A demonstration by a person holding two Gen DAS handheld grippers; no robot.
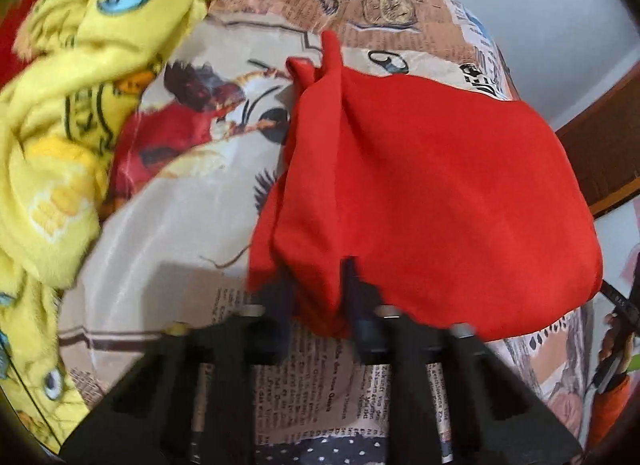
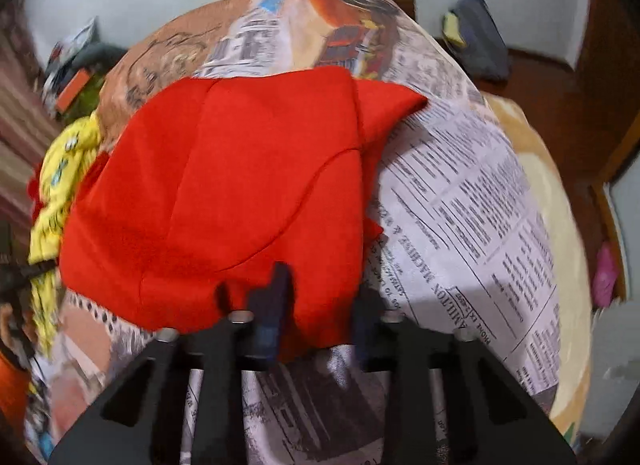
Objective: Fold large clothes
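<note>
A red garment (image 1: pixel 432 193) lies partly folded on a bed with a newspaper-print sheet (image 1: pixel 168 249). My left gripper (image 1: pixel 316 297) is shut on the near left edge of the red garment, with cloth bunched between the fingers. In the right wrist view the same red garment (image 2: pixel 224 193) fills the middle. My right gripper (image 2: pixel 320 305) has its fingers on either side of the garment's near right corner, with red cloth between them.
A yellow plush blanket (image 1: pixel 68 113) is heaped at the left of the bed and shows at the left in the right wrist view (image 2: pixel 60 177). A dark cushion (image 2: pixel 476 37) and wooden furniture (image 2: pixel 560 105) stand beyond the bed. White walls are behind.
</note>
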